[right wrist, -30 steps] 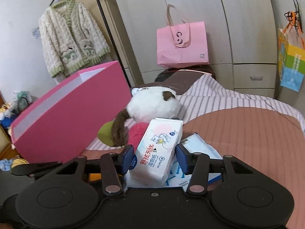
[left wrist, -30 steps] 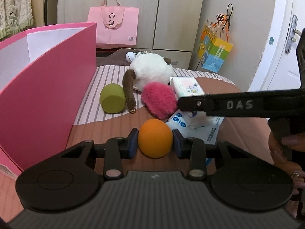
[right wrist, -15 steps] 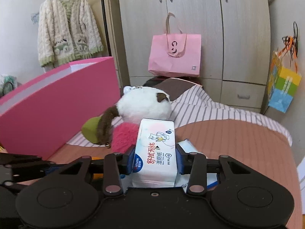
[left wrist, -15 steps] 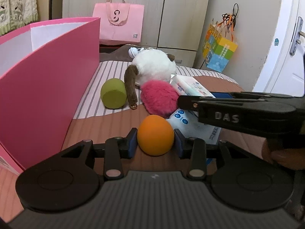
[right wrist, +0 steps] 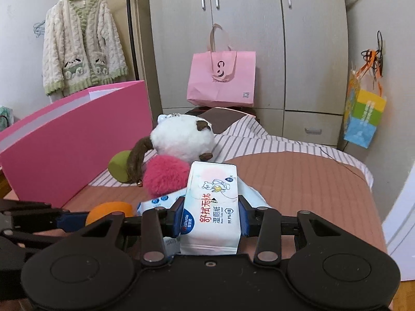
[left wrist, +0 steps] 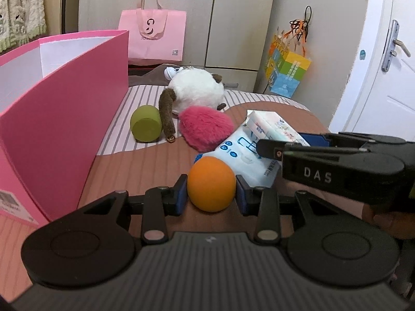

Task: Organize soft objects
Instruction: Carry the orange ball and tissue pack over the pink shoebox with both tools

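My left gripper [left wrist: 211, 191] is shut on an orange ball [left wrist: 211, 183] just above the bed. My right gripper [right wrist: 211, 215] is shut on a white wet-wipes pack [right wrist: 211, 207], also seen in the left wrist view [left wrist: 275, 129], lifted a little over a second flat blue-and-white wipes pack [left wrist: 241, 153]. Beyond lie a pink fluffy ball [left wrist: 205, 129], a green soft cylinder [left wrist: 145, 127] and a white plush with a brown tail [left wrist: 197, 93]. A tall open pink box [left wrist: 59, 108] stands on the left.
The bed [right wrist: 298, 176] has a brown and striped cover. A pink tote bag [right wrist: 221, 80] hangs on the wardrobe behind. A colourful bag [right wrist: 363, 119] hangs at right, near a white door [left wrist: 384, 72]. A cardigan [right wrist: 83, 44] hangs at far left.
Both grippers have risen and pulled back slightly with their loads. The right gripper has lifted the wipes pack off the flat pack and levelled out.
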{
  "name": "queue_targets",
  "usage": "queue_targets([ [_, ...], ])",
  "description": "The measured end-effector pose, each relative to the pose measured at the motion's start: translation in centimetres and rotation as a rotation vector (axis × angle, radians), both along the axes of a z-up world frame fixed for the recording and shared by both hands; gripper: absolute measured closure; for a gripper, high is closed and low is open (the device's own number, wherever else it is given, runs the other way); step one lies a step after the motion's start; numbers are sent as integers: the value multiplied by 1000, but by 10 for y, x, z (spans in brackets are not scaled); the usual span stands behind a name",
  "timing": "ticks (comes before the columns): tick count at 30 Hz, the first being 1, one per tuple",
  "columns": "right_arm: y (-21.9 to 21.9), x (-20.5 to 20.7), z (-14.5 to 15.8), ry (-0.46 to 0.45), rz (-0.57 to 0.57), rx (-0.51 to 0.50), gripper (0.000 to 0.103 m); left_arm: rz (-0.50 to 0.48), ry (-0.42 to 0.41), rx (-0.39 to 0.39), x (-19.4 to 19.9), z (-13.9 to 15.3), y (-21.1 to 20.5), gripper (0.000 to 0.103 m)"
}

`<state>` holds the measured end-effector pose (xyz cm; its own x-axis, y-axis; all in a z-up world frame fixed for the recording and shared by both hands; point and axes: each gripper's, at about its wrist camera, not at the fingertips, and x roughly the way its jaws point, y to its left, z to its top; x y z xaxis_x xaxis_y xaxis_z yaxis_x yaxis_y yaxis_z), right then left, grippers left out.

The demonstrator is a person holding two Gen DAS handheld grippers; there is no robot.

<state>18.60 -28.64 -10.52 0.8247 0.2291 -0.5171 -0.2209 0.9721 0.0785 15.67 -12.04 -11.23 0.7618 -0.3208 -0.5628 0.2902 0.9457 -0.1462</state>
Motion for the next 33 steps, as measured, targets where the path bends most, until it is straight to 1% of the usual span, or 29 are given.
queue_targets([
  [5, 4, -17, -1, 1, -11, -24, 58, -5, -9, -18, -11, 6, 6, 67],
  [13, 8, -47, 3, 23, -10, 2, 58, -7, -17, -18, -34, 14, 17, 67],
  [16, 11, -57, 6, 34, -8, 11, 58, 12, 1, -4, -41, 15, 24, 67],
  [18, 13, -62, 8, 47, -6, 26, 58, 9, 14, -20, -44, 16, 30, 67],
  [21, 18, -69, 11, 62, 16, 34, 58, 6, 24, -23, -51, 18, 38, 67],
  [24, 27, -80, 14, 56, 42, 20, 58, 11, 33, -23, -57, 18, 48, 67],
  [28, 35, -93, 14, 99, 99, 36, 58, 16, 82, -35, -59, 20, 63, 67],
  [30, 42, -100, 14, 106, 122, 17, 58, -7, 93, -42, -63, 26, 71, 67],
  [33, 55, -107, 16, 108, 170, -34, 58, -18, 81, 3, -70, 33, 79, 67],
])
